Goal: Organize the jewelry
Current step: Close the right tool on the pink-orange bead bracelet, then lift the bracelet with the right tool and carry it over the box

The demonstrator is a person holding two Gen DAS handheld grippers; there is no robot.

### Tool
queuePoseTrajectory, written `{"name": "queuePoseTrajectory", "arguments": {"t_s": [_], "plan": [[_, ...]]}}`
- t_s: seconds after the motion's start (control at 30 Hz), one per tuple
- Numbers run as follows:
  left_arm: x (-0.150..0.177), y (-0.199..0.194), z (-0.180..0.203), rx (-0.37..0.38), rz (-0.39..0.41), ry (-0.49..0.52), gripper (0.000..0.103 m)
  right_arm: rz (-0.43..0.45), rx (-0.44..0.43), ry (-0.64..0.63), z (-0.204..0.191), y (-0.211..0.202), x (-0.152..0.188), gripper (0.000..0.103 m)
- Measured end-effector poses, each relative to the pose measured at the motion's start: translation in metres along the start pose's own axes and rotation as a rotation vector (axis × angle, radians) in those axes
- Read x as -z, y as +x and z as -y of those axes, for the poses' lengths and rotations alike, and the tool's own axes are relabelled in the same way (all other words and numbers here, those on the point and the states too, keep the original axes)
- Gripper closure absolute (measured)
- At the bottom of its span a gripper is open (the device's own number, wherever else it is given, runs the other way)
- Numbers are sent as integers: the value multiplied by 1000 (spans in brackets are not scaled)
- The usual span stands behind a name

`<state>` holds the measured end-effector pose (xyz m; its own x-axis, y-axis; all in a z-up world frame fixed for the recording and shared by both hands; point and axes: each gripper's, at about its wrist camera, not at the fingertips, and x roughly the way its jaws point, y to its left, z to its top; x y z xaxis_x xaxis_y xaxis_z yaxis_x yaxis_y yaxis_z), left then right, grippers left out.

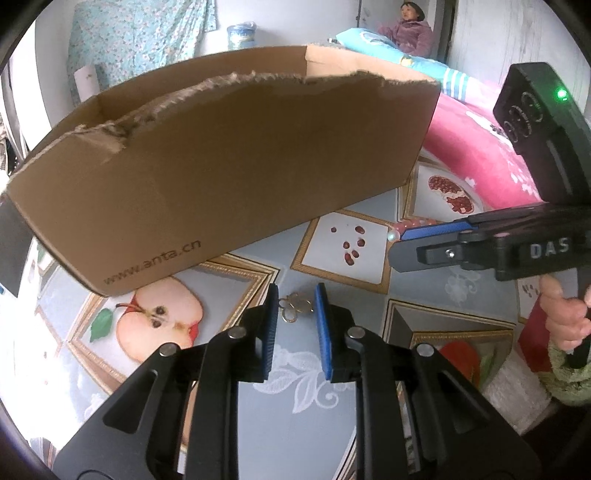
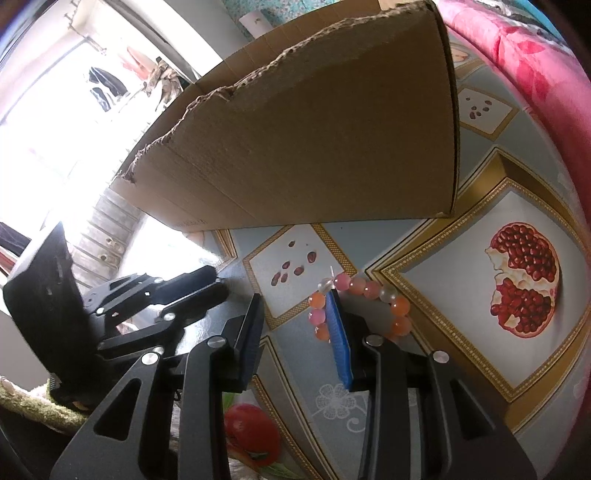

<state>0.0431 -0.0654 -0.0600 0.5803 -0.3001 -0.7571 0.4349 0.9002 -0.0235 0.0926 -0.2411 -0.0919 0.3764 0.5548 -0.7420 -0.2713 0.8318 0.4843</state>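
A small gold brooch-like piece (image 1: 294,306) lies on the fruit-print tablecloth, between the tips of my open left gripper (image 1: 296,295), which does not touch it. A pink and orange bead bracelet (image 2: 364,302) lies on the cloth; the right finger of my open right gripper (image 2: 295,299) stands inside its loop. Its beads also show behind the right gripper in the left wrist view (image 1: 413,223). A torn brown cardboard box (image 1: 229,158) stands just beyond both grippers, and also shows in the right wrist view (image 2: 314,147).
The tablecloth (image 1: 332,369) covers the table under both grippers. A pink quilt (image 1: 476,147) lies to the right of the box. A person (image 1: 410,29) sits in the background. The left gripper's body shows at the left of the right wrist view (image 2: 122,306).
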Motion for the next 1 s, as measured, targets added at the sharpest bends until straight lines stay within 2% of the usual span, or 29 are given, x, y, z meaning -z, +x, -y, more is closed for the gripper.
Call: {"name": "queuePoseTrajectory", "arguments": {"t_s": [0.17, 0.37, 0.57, 0.63, 0.67, 0.7, 0.8, 0.87, 1.0], "plan": [[3, -9, -4, -12, 12, 3, 85, -8, 62, -42, -10, 2, -1, 69], [3, -14, -7, -27, 15, -13, 85, -17, 226, -138, -36, 11, 0, 69], [3, -22, -9, -33, 42, -30, 85, -7, 390, -243, -54, 20, 4, 79], [3, -26, -11, -34, 53, -39, 85, -6, 398, -241, -54, 20, 3, 80], [3, -29, -12, -31, 59, -44, 85, -6, 402, -237, -54, 20, 2, 87], [3, -30, -12, -31, 64, -47, 85, -12, 389, -220, -51, 18, 1, 93], [2, -38, -15, -30, 86, -57, 85, -23, 257, -69, -28, 9, -7, 94], [1, -45, -17, -38, 104, -57, 85, -21, 198, 16, -11, 2, -9, 94], [-5, -60, -20, -44, 143, -58, 85, 31, 3, 210, 26, -22, -6, 94]]}}
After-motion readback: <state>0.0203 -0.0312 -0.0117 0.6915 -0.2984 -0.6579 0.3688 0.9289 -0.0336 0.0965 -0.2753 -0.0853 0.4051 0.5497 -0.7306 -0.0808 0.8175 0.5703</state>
